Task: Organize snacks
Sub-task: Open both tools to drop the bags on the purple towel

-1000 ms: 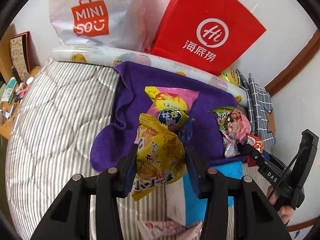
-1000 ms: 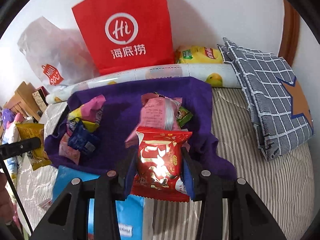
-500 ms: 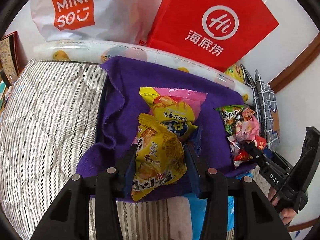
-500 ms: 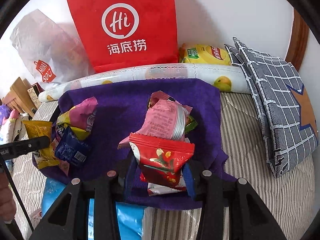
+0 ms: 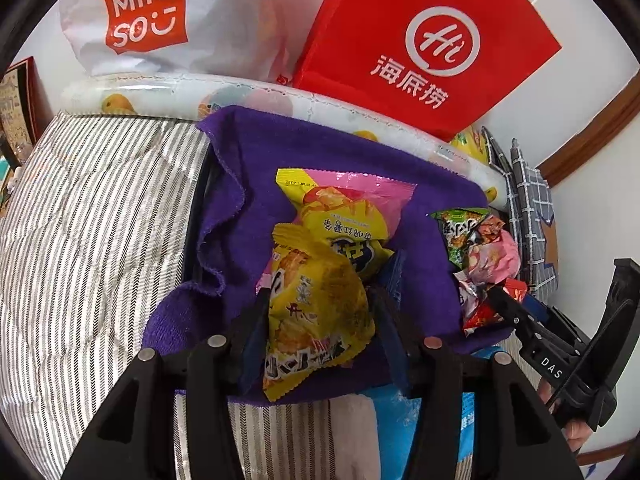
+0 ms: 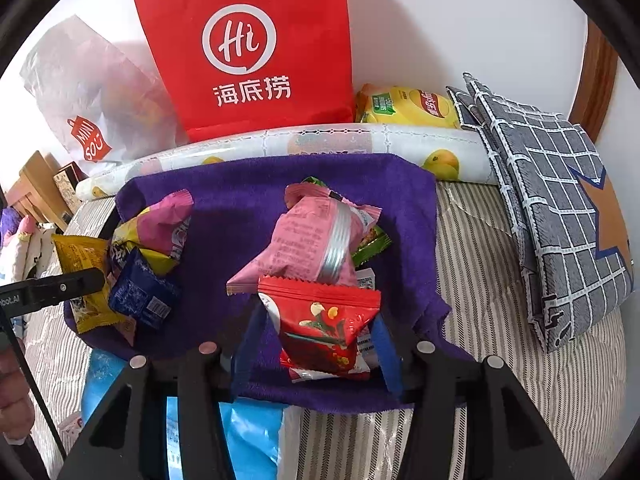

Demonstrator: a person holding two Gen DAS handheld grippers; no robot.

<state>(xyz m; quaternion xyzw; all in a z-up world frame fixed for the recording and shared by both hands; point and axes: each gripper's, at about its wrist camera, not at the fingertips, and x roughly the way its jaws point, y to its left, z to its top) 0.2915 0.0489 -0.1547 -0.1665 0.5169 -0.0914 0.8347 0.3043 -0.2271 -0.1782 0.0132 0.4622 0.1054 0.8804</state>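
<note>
A purple towel (image 5: 240,216) (image 6: 240,208) lies on the striped bed. My left gripper (image 5: 320,300) is shut on a yellow snack pack (image 5: 320,304), held over the towel's left pile, against a pink and yellow chip pack (image 5: 344,208). My right gripper (image 6: 316,320) holds a red snack pack (image 6: 324,320) between its jaws, low over the towel, in front of a pink pack (image 6: 312,244) and a green pack (image 6: 372,244). A blue pack (image 6: 140,296) lies in the left pile. The right gripper's arm (image 5: 532,340) shows at the left wrist view's right side.
A red paper bag (image 6: 248,48) and a white Miniso bag (image 5: 160,20) stand against the wall behind a fruit-print roll (image 6: 320,144). A yellow chips bag (image 6: 408,108) and grey checked pillows (image 6: 560,208) lie at right. A blue packet (image 6: 248,428) lies below the towel.
Both grippers have moved forward over the purple towel with their packs. The red pack has come down next to the pink pack. The yellow pack now meets the left pile.
</note>
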